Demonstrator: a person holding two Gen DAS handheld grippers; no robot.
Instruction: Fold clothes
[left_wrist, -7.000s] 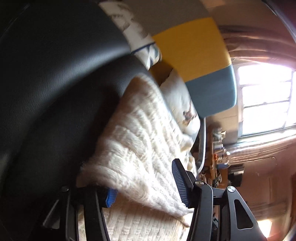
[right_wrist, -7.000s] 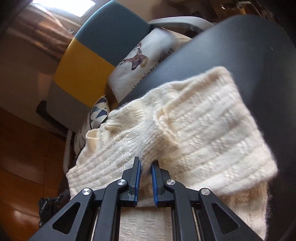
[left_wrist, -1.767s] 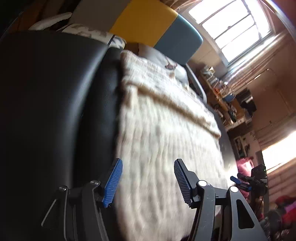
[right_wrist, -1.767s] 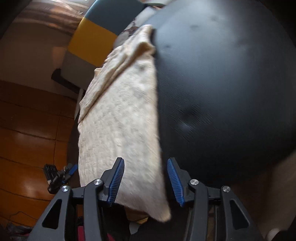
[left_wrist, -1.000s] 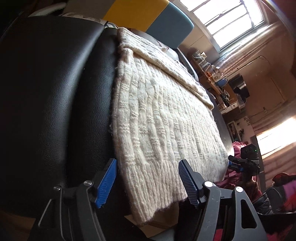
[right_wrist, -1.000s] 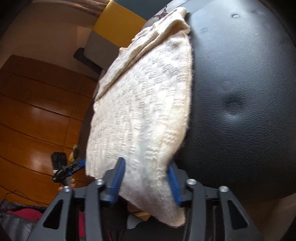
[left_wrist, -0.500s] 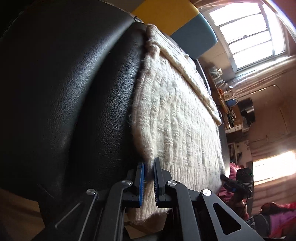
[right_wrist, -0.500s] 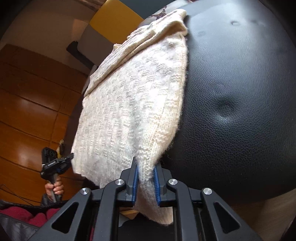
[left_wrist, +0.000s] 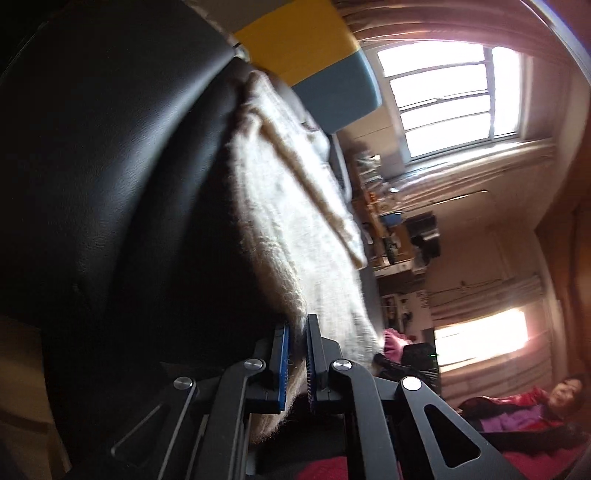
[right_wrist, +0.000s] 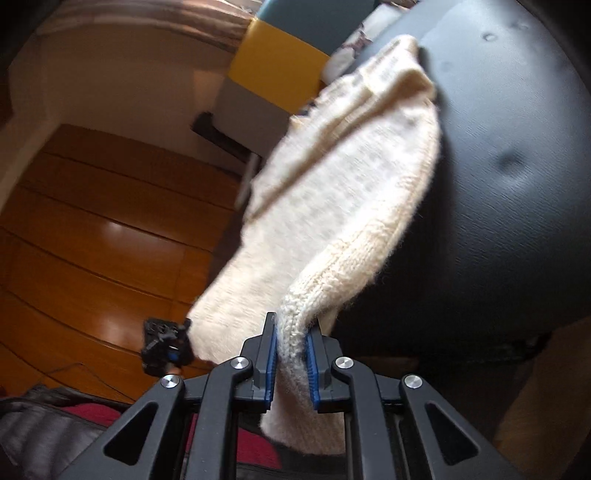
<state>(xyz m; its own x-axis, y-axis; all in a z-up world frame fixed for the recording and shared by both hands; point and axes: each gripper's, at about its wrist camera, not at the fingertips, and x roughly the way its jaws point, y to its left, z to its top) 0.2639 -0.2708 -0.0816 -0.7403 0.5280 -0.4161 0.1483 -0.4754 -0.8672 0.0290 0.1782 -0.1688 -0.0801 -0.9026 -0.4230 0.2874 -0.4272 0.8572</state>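
One cream knitted sweater (right_wrist: 354, 206) lies across a black leather seat (right_wrist: 517, 206), its near hem lifted off the padding by both tools. The right hand-held gripper (right_wrist: 290, 354) is clenched on a ribbed corner of the hem, the knit bunched between its two blue-padded fingers (right_wrist: 271, 363) and hanging below them. The left hand-held gripper (left_wrist: 295, 354) is likewise pinched onto the other near corner of the sweater (left_wrist: 288, 221), with the fabric squeezed between its two blue pads and a tuft trailing underneath.

Only the left wrist view shows the room beyond: two bright windows (left_wrist: 454, 96), a cluttered shelf or desk (left_wrist: 388, 229) past the far edge of the seat (left_wrist: 110, 166), and a person in a red and purple top (left_wrist: 528, 410) low at the right. It also shows a narrower folded band lying on top of the sweater's far part.

Only the right wrist view shows the wooden floor (right_wrist: 92, 229), and the left tool (right_wrist: 166, 343) seen small from outside, at the sweater's opposite corner. Both views show one chair with yellow and teal panels (right_wrist: 273, 66) behind the seat. The right view also shows a patterned cushion (right_wrist: 354, 40) at the seat's far edge.
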